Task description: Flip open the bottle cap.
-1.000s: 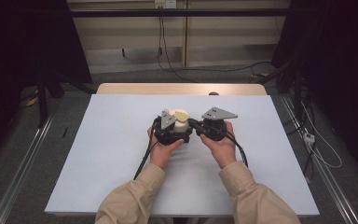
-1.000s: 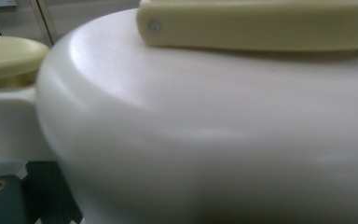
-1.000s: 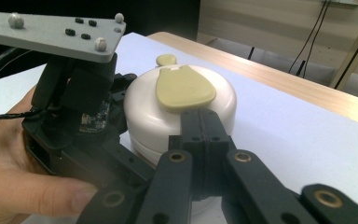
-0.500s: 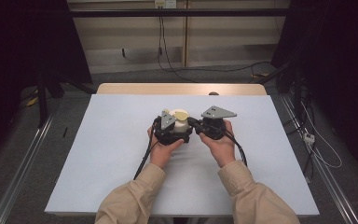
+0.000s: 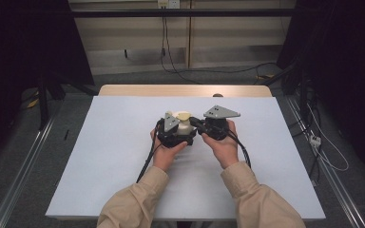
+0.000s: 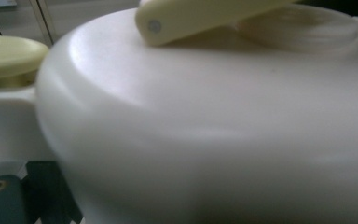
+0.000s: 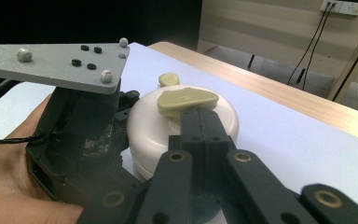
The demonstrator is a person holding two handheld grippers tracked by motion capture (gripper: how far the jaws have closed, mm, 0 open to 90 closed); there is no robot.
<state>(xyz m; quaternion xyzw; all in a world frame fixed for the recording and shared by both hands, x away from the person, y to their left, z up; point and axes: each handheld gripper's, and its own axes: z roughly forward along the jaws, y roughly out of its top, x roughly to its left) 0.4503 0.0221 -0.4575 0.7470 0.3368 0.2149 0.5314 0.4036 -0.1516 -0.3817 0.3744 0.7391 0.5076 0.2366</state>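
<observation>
A white round container [image 5: 185, 127] with a pale yellow flap [image 5: 183, 115] on its lid stands mid-table, held between both hands. My left gripper [image 5: 177, 133] is shut on the container's side. In the left gripper view its white wall [image 6: 214, 130] is very close, with the flap [image 6: 200, 18] on top and a small yellow cap [image 6: 9, 53] at the left. My right gripper [image 7: 200, 120] points at the container [image 7: 144, 126] with its jaws shut together. Its tips touch the near edge of the flap [image 7: 186, 100].
The white sheet [image 5: 100, 156] covers the table, with a bare wooden strip [image 5: 138, 90] along the far edge. The left gripper's grey plate [image 7: 60, 63] hangs over the container's left side. Cables [image 5: 147, 159] trail from both grippers toward the person.
</observation>
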